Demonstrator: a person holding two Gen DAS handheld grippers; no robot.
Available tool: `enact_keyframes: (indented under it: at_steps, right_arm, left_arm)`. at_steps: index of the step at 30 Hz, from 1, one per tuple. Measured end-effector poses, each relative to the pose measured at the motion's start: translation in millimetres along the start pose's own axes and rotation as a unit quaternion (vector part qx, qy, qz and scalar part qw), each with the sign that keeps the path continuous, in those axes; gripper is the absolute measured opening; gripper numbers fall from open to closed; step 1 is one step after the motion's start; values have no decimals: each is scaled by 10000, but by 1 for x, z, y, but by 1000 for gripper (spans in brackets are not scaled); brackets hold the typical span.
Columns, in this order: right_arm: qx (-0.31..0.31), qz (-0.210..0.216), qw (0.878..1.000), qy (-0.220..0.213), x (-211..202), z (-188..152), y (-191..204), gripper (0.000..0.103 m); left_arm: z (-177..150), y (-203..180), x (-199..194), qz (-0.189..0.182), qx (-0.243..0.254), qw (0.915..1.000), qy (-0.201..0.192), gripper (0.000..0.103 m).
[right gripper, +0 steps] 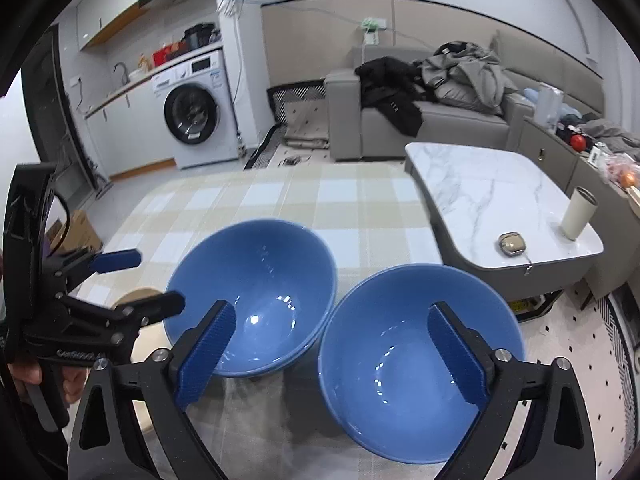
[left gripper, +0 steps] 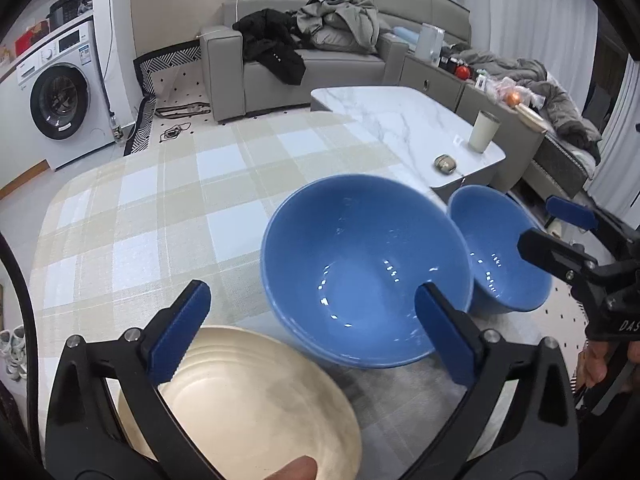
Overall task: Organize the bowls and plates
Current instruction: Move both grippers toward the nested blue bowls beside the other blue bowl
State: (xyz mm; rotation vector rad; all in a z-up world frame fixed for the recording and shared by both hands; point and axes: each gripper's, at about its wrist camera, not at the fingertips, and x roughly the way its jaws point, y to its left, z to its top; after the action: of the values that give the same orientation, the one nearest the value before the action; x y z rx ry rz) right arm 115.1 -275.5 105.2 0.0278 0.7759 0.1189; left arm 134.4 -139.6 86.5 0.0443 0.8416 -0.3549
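Observation:
Two blue bowls stand side by side on the checked tablecloth (left gripper: pixel 160 208). The left bowl (left gripper: pixel 364 268) (right gripper: pixel 256 292) sits ahead of my left gripper (left gripper: pixel 316 332), which is open and empty above a cream plate (left gripper: pixel 256 404). The right bowl (left gripper: pixel 500 252) (right gripper: pixel 416 356) lies under my right gripper (right gripper: pixel 336 352), which is open with its fingers spread over the bowl's left half. The right gripper also shows in the left wrist view (left gripper: pixel 560 228), and the left gripper in the right wrist view (right gripper: pixel 136 280). The plate is only a sliver in the right wrist view (right gripper: pixel 138 294).
A marble coffee table (right gripper: pixel 480 184) with a white cup (right gripper: pixel 578 214) and a small case (right gripper: pixel 510 245) stands to the right. A grey sofa (right gripper: pixel 432 120) with clothes is behind, a washing machine (right gripper: pixel 196 112) at the back left.

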Motion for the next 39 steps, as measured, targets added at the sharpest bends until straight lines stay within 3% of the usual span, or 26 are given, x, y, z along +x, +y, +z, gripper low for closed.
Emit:
enact_keyframes:
  at_steps: [7,12,20,28,39]
  right_arm:
    - [438,-140,9984,-315,-22,-7,-22,102]
    - [602,-243,9971,-402,-35,-12,-38,102]
    - [801,-331,9950,-506,-48,-28,-63,102]
    - [1166,-323,9916,-467,-56,-44,-92,102]
    - [1345,-501,9889,-382,-62,-55,-118,102]
  left_arm:
    - [-8,-23,-9,43,95,9999,98,102]
    - [-14,-39,-15,-160,110,9998,75,102]
    - [-25,-74,-22,-2,465,9989,-46,102]
    - [-31,-100,-23,-602,403,9973,78,102]
    - [-45,-141,-6,-699,518,9946,558,102]
